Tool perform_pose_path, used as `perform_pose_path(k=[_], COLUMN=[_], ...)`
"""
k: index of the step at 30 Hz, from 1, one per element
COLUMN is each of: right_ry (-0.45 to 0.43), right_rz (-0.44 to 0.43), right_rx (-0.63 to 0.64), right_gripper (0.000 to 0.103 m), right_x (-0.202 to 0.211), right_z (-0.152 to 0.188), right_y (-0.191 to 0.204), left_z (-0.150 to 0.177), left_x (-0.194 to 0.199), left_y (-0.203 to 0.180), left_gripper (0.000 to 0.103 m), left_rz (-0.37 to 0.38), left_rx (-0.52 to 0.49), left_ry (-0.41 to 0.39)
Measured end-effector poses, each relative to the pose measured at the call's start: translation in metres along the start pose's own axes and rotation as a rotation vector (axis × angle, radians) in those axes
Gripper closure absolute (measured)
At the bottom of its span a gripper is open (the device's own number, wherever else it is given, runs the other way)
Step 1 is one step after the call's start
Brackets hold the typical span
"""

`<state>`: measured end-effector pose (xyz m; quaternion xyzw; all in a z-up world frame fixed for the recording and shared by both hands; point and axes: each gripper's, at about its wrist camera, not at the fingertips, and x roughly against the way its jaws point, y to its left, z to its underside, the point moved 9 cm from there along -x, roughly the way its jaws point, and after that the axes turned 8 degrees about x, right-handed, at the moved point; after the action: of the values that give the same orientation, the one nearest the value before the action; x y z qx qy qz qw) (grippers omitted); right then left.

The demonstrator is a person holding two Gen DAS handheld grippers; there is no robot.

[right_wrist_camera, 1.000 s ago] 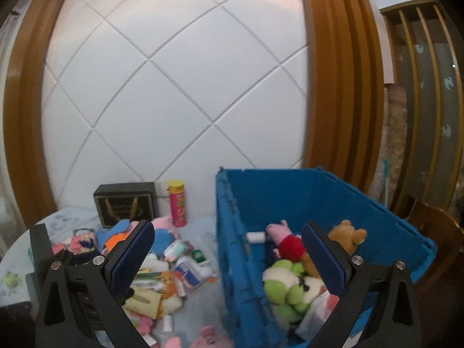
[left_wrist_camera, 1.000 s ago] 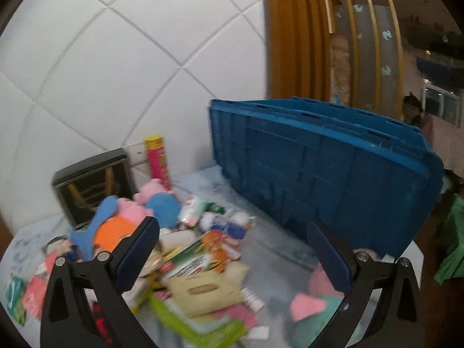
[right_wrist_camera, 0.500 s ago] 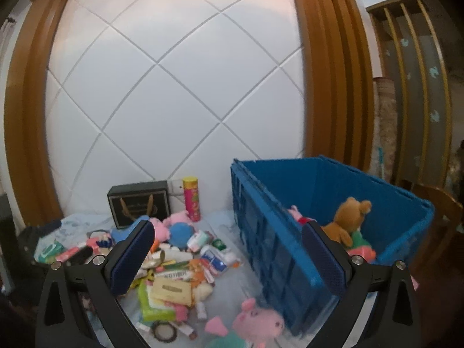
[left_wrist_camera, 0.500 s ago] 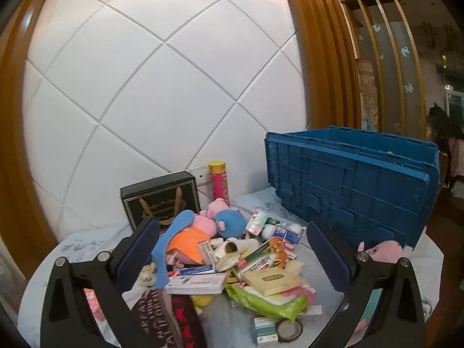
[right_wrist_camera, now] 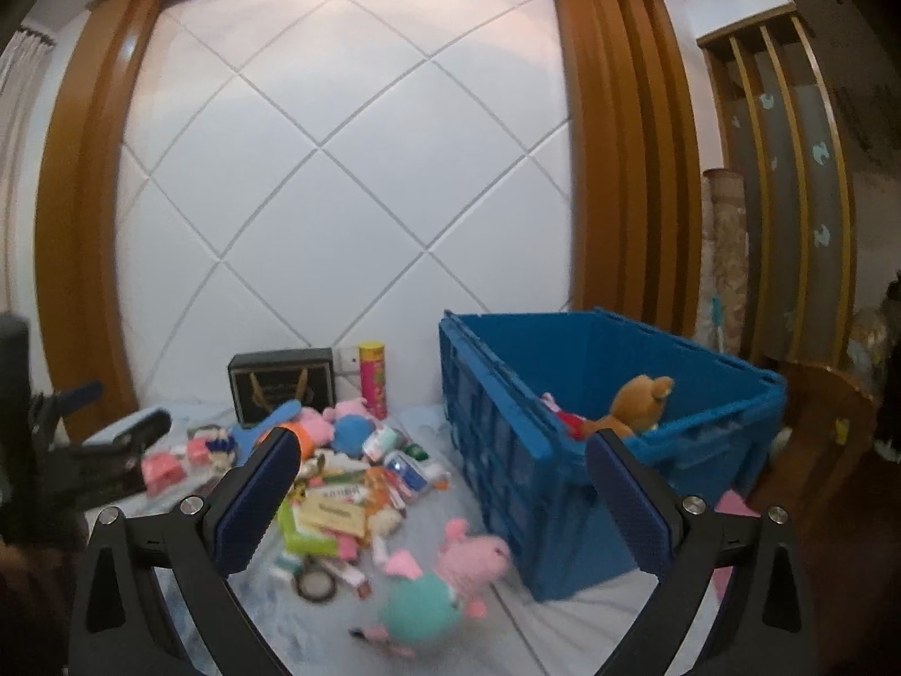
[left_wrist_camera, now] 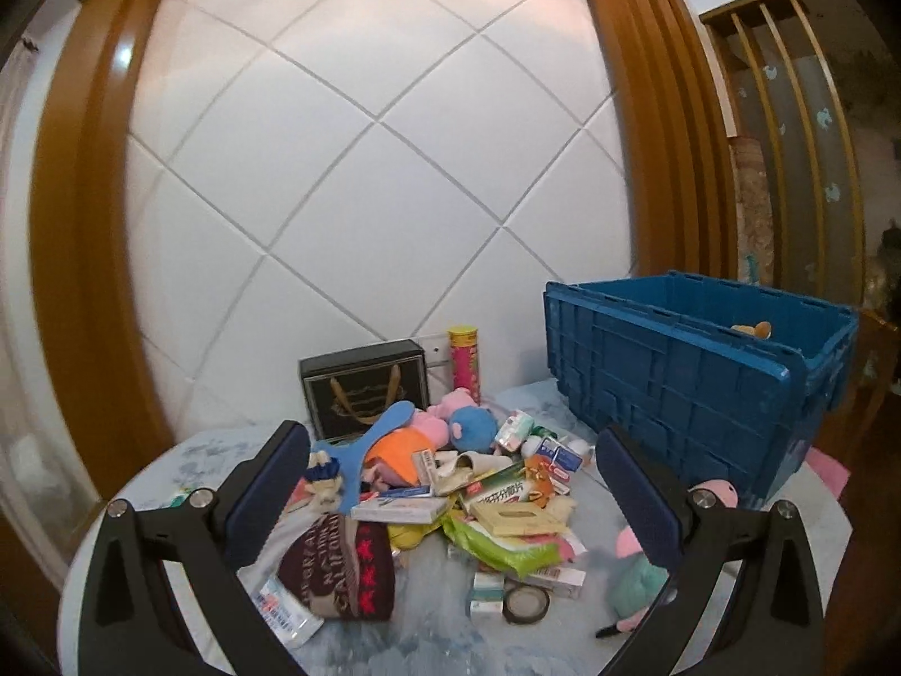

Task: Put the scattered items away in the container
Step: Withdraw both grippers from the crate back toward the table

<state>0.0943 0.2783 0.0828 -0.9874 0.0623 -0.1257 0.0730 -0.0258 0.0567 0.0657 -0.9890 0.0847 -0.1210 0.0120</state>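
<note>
A blue crate [left_wrist_camera: 692, 377] stands at the right of the table; it also shows in the right wrist view [right_wrist_camera: 563, 450] with a brown teddy bear [right_wrist_camera: 639, 403] and a red toy inside. A pile of scattered items [left_wrist_camera: 450, 479] lies left of it: plush toys, medicine boxes, a green packet, a dark knit hat [left_wrist_camera: 338, 569]. A pink pig plush in a teal dress [right_wrist_camera: 445, 586] lies in front of the crate. My left gripper [left_wrist_camera: 450, 501] is open and empty above the pile. My right gripper [right_wrist_camera: 439, 507] is open and empty, near the crate's front corner.
A black gift box [left_wrist_camera: 366, 394] and a yellow-pink tube [left_wrist_camera: 464, 360] stand against the white padded wall. A tape roll [left_wrist_camera: 526, 605] lies near the table's front edge. The left gripper shows at the left of the right wrist view [right_wrist_camera: 96, 462]. A wooden chair [right_wrist_camera: 822, 439] stands right of the crate.
Both grippers have pulled back and risen. The crate and pile look smaller and farther. The right view has swung from inside the crate to take in the pile. Both jaws stay open.
</note>
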Motion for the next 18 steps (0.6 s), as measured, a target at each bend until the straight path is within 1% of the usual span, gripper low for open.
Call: perform_pose_path(k=[3, 8, 13, 18], right_ry=[-0.014, -0.018, -0.043, -0.047], right_rz=[-0.017, -0.047, -0.068, -0.083], right_rx=[-0.008, -0.008, 0.01, 0.027], right_gripper=[0.001, 0.001, 0.001, 0.001], right_x=[0.023, 0.042, 0.056, 0.058], right_z=[0.008, 0.011, 0.005, 0.002], right_y=[-0.016, -0.027, -0.021, -0.012], left_z=[0.003, 0.002, -0.006, -0.009], left_x=[0.028, 0.06, 0.076, 0.084], left_y=[-0.013, -0.023, -0.02, -0.009], left_gripper=[0.0, 0.0, 0.0, 0.0], left_rz=[-0.016, -0.048, -0.074, -0.108], left_rx=[-0.005, -0.029, -0.018, 0.004], left_ry=[-0.011, -0.03, -0.05, -0.057])
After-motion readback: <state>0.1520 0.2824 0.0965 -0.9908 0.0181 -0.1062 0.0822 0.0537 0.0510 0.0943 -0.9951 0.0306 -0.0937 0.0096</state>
